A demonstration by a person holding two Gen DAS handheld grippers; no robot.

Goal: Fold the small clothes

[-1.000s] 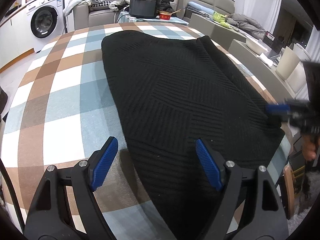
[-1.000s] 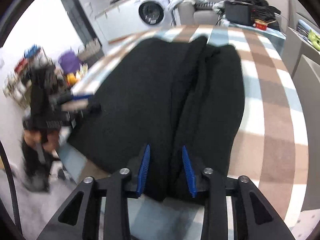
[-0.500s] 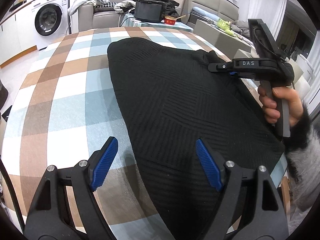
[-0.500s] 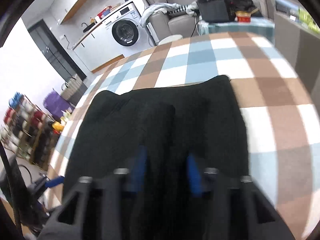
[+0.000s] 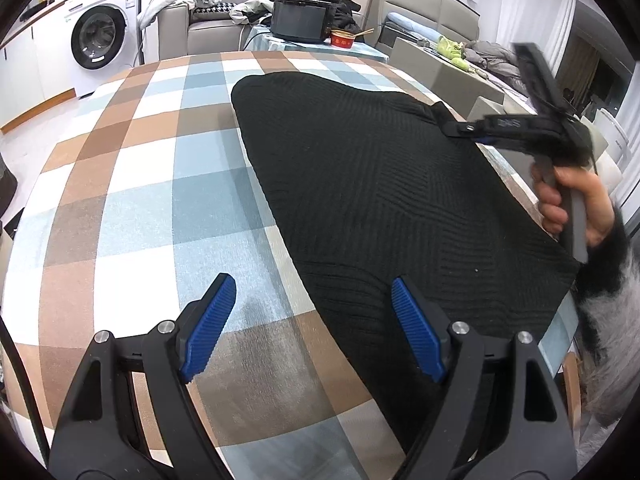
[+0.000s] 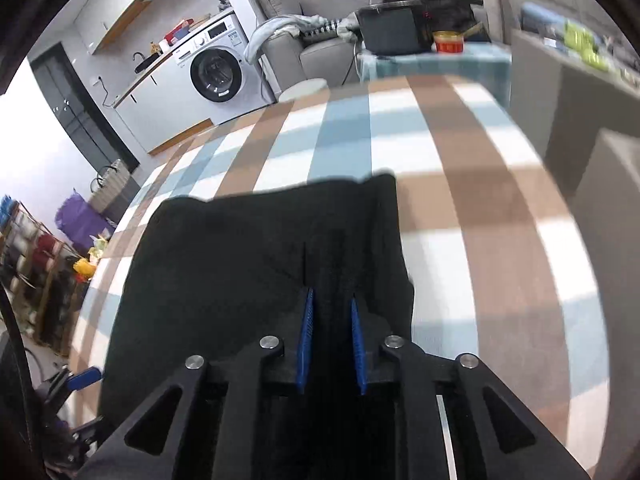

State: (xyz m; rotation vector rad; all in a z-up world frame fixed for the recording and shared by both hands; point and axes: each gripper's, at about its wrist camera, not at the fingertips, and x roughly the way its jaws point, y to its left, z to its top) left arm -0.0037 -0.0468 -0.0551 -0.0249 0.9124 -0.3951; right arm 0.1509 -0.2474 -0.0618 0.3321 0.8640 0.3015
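Observation:
A black ribbed knit garment (image 5: 380,184) lies on the checked tablecloth (image 5: 140,200). My left gripper (image 5: 312,332) is open and empty over the garment's near left edge. My right gripper (image 6: 331,336) is shut on a fold of the black garment (image 6: 240,264) and holds that edge lifted above the table. In the left wrist view the right gripper (image 5: 460,130) shows at the garment's far right edge, held by a hand.
A washing machine (image 5: 100,40) stands at the back left. A sofa with clothes, a black box (image 5: 300,22) and a red bowl (image 5: 344,38) are behind the table. Shelves with clutter (image 6: 48,264) stand to the left in the right wrist view.
My right gripper has carried the held garment edge up and forward along the right side, folding it over. My left gripper stays open and has shifted slightly left of the garment's edge.

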